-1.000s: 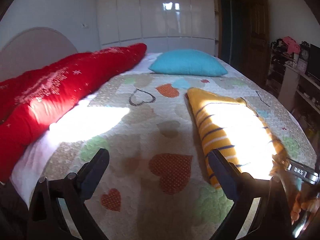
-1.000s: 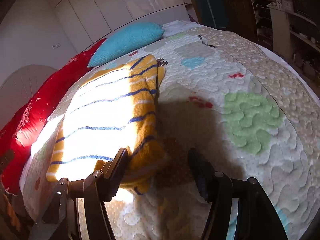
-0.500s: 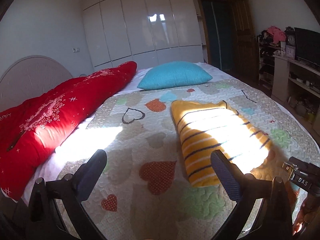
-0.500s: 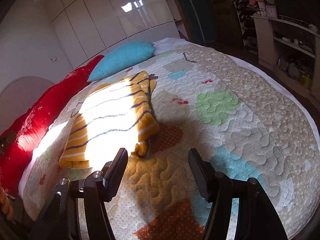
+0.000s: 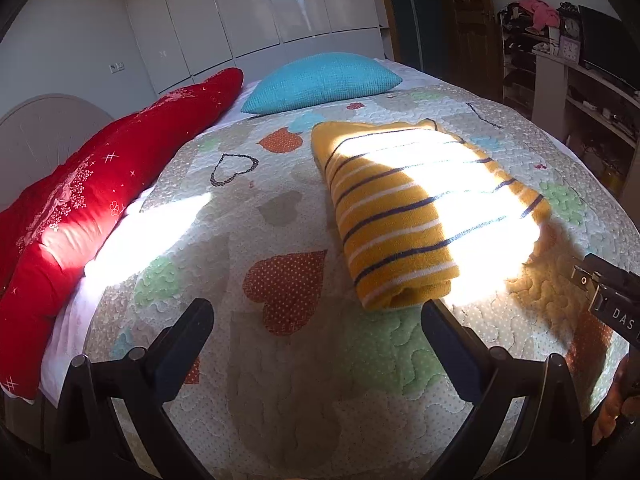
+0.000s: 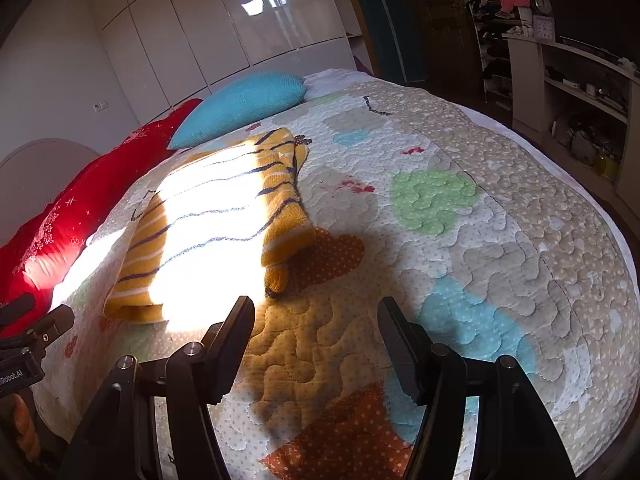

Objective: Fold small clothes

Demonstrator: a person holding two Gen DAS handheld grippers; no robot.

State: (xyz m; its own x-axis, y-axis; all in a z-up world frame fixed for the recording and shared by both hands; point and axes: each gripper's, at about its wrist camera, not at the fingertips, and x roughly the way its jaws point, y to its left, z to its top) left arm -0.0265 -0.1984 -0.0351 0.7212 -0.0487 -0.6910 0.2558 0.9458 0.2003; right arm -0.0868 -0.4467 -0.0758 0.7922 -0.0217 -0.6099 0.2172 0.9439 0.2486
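A folded yellow sweater with navy and white stripes (image 5: 404, 208) lies on the quilted bedspread (image 5: 280, 208), partly in bright sunlight. It also shows in the right wrist view (image 6: 224, 208). My left gripper (image 5: 316, 320) is open and empty, held above the bed's near edge, short of the sweater. My right gripper (image 6: 316, 320) is open and empty, just in front and to the right of the sweater's near corner. Neither gripper touches the cloth.
A teal pillow (image 5: 320, 80) lies at the bed's far end and a red duvet (image 5: 100, 184) along the left side. Shelves with clutter (image 6: 560, 80) stand to the right. White wardrobe doors (image 5: 280, 4) line the back wall.
Both grippers have drawn back and up from the sweater toward the bed's near edge. The right gripper, close over the sweater's corner a second ago, now stands clear of it. The sweater lies folded.
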